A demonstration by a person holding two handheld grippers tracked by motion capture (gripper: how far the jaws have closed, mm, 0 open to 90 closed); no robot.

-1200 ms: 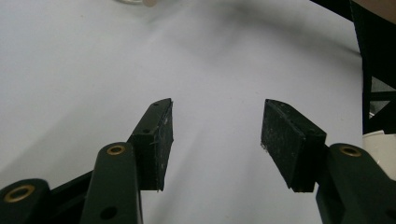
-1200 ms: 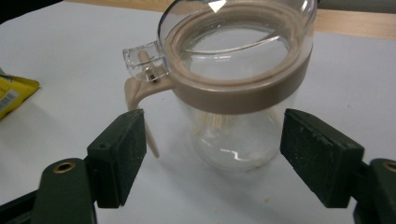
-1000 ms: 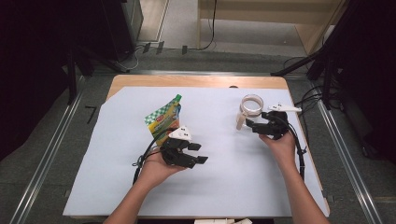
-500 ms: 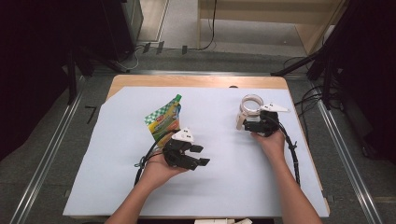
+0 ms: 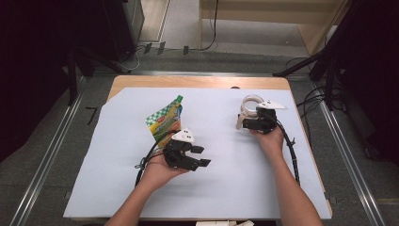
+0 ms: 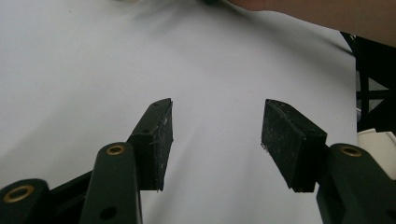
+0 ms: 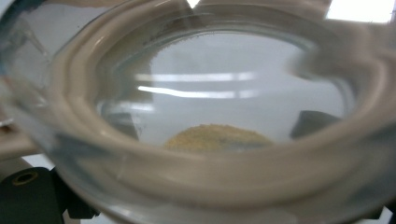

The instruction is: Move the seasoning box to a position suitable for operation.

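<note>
A clear glass jar (image 5: 251,101) with a cream rim stands at the right of the white sheet. The right gripper view looks down into the jar (image 7: 205,93), where a little yellow powder (image 7: 217,137) lies at the bottom. My right gripper (image 5: 248,123) is against the jar's near side. Its jaws have just opened wider and show as dark pads (image 7: 312,122) through the glass on either side; I cannot see them pressing. A green and yellow checked pouch (image 5: 164,121) with a green cap lies left of centre. My left gripper (image 5: 202,156) hovers just right of it, open and holding nothing (image 6: 217,135).
The white sheet (image 5: 235,188) covers a wooden table (image 5: 141,81) whose far edge shows. Black cables (image 5: 291,150) trail from both grippers. Metal floor rails run along both sides, and a wooden frame stands behind.
My right gripper has slid left up to the jar, which has stayed where it stood. The left hand and the pouch have kept still.
</note>
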